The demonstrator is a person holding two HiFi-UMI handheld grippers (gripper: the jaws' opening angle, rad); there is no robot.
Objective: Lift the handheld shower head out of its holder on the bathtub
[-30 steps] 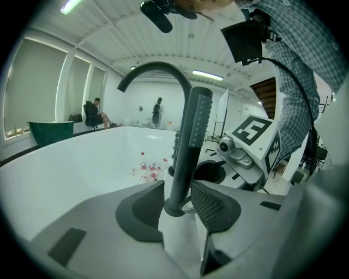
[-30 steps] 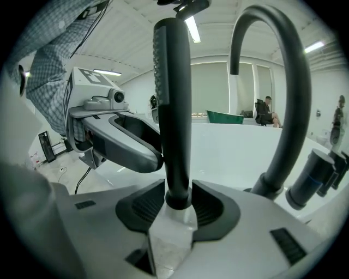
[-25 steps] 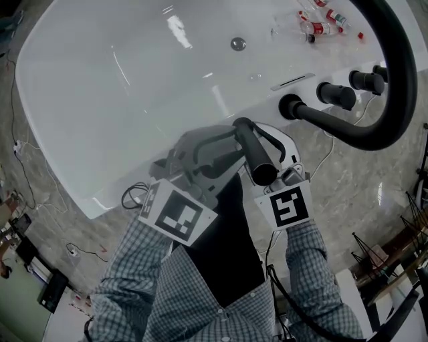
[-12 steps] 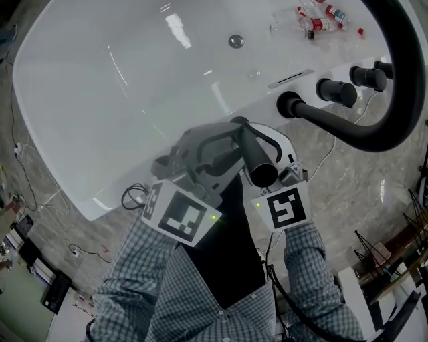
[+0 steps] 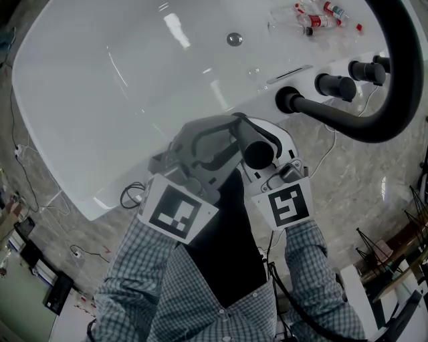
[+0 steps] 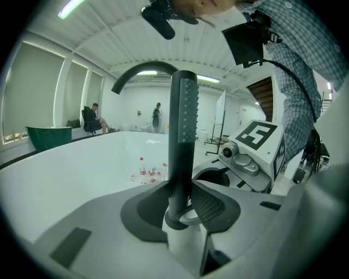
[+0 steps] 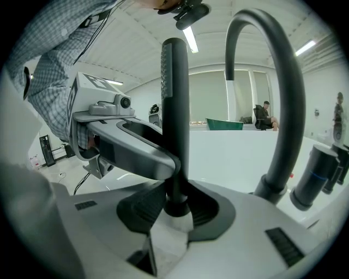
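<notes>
The black handheld shower head point(image 5: 253, 143) stands upright at the bathtub's near rim, its foot in a white holder point(image 6: 182, 245). My left gripper point(image 5: 224, 137) reaches in from the left and my right gripper point(image 5: 257, 130) from the right; both meet at the handle. In the left gripper view the handle point(image 6: 181, 141) rises between the jaws of the left gripper point(image 6: 182, 207), whose pads point(image 6: 210, 204) lie against its lower end. In the right gripper view the right gripper point(image 7: 174, 204) flanks the handle's point(image 7: 175, 109) collar; its jaws are closing, with pads touching the handle.
The white bathtub point(image 5: 120, 87) fills the upper left, with a drain point(image 5: 234, 39) and several small bottles point(image 5: 314, 17) inside. A tall curved black faucet point(image 5: 374, 127) and black knobs point(image 5: 334, 85) stand on the rim at right. A cable point(image 5: 130, 195) lies on the marble floor.
The shower head's top end has shifted a little toward the tub and shows more end-on. Both grippers stay at the handle in nearly the same place.
</notes>
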